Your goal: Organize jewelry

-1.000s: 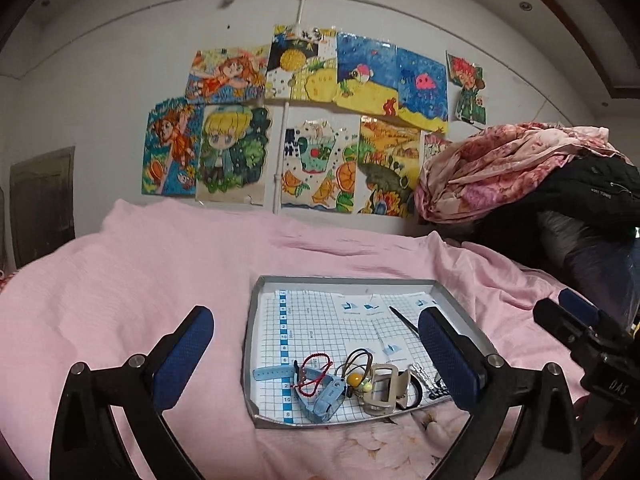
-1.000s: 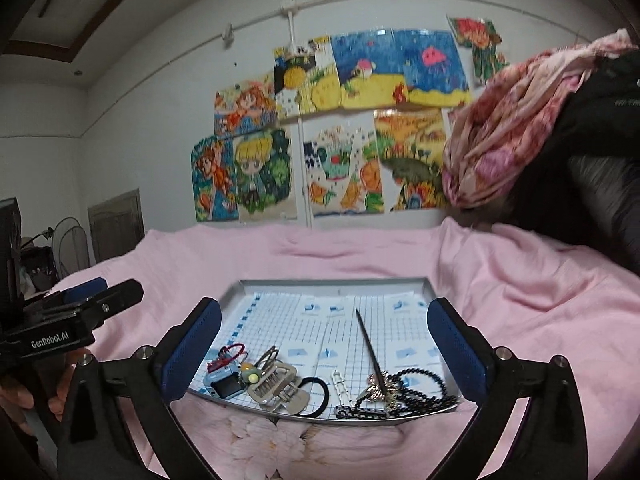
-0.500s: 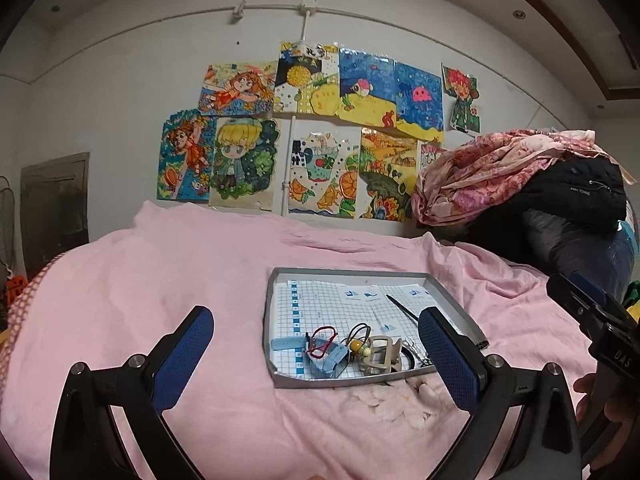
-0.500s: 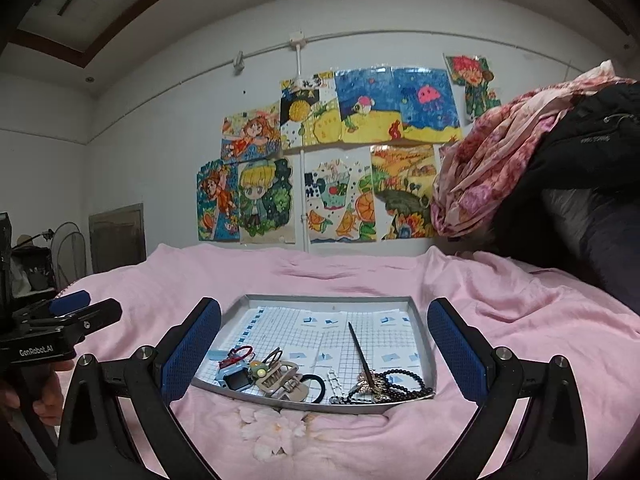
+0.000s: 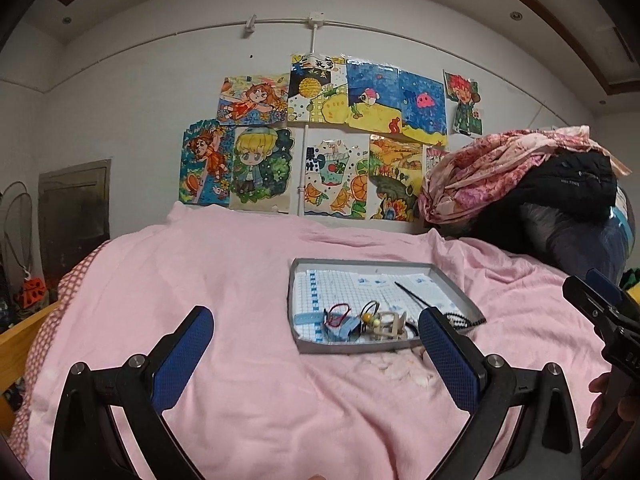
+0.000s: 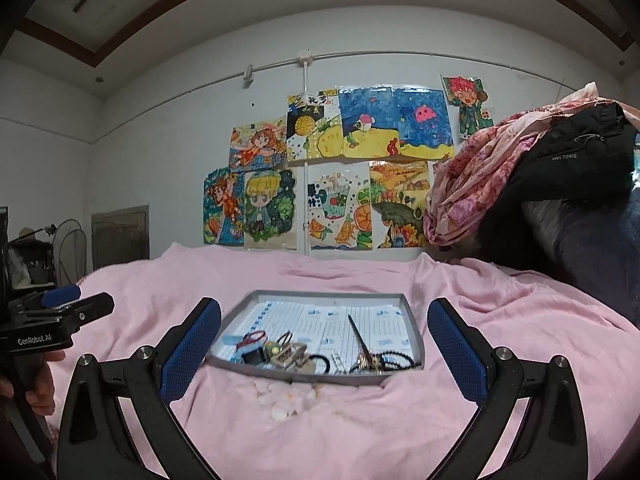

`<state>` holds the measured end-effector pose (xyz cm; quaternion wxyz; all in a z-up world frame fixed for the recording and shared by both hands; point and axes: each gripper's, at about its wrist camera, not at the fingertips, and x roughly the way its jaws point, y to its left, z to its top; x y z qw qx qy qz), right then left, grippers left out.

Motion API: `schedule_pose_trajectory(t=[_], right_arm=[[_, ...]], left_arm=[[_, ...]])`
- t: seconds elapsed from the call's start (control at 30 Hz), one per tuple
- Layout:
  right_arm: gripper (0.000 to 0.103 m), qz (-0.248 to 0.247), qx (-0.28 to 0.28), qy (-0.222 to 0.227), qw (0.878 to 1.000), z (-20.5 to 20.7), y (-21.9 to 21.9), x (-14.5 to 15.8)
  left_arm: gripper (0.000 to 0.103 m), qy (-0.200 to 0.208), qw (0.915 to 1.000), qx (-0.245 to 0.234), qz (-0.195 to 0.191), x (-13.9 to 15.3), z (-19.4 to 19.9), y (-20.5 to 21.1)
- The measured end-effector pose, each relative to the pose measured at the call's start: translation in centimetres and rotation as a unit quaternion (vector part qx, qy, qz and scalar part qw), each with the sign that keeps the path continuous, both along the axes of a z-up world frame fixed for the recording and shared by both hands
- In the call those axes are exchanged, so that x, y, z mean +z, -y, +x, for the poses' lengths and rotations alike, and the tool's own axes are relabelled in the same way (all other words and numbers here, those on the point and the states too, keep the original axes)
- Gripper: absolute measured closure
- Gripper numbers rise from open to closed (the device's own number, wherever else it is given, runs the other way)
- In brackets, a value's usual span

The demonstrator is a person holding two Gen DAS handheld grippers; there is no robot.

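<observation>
A grey tray (image 6: 416, 340) (image 5: 460, 292) lined with gridded paper lies on the pink bedspread. Jewelry is heaped along its near edge: a red cord piece (image 6: 252, 338) (image 5: 338, 314), a beige clip (image 6: 290, 354) (image 5: 390, 324), a black hair tie (image 6: 322, 362), black beads (image 6: 394, 360) and a thin dark stick (image 6: 358, 336) (image 5: 412, 298). My left gripper (image 5: 316, 356) is open, held back and left of the tray. My right gripper (image 6: 324, 348) is open too, centred in front of the tray and well short of it. Nothing is between either pair of fingers.
The pink bedspread (image 5: 200, 280) covers the bed; its left edge drops off by a wooden frame (image 5: 16, 336). A pile of floral cloth and dark clothing (image 6: 540, 184) rises at the right. Drawings (image 6: 340, 168) hang on the far wall. A hand (image 6: 36, 384) holds the left gripper.
Both grippers have pulled back and lifted away from the tray, which now looks smaller and farther. The left gripper has also shifted left. Both stayed open; the jewelry has not moved.
</observation>
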<state>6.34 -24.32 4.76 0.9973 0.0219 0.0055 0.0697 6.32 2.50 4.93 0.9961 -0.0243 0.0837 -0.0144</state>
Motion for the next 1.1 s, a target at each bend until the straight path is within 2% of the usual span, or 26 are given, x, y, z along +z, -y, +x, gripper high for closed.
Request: schedule_pose_trajectory(t=[0.3, 0.47, 0.7, 1.1], right_arm=[[0.002, -0.005, -0.003, -0.061, 0.998, -2.9, -0.3, -1.7], [0.002, -0.008, -0.008, -0.098, 0.995, -3.7, -0.1, -2.7], [0.002, -0.003, -0.012, -0.115, 0.993, -3.8, 0.7, -3.4], [0.002, -0.004, -0.012, -0.123, 0.992, -3.3, 0.6, -3.6]], left_arm=[[0.000, -0.035, 0.9987, -0.001, 0.038, -2.4, -3.9, 1.1], [0.000, -0.048, 0.9985, 0.005, 0.025, -2.7, -4.7, 0.6], [0.000, -0.062, 0.9979, 0.011, 0.018, -3.3, -4.9, 0.3], [0.000, -0.064, 0.9977, 0.009, 0.018, -3.4, -4.8, 0.3]])
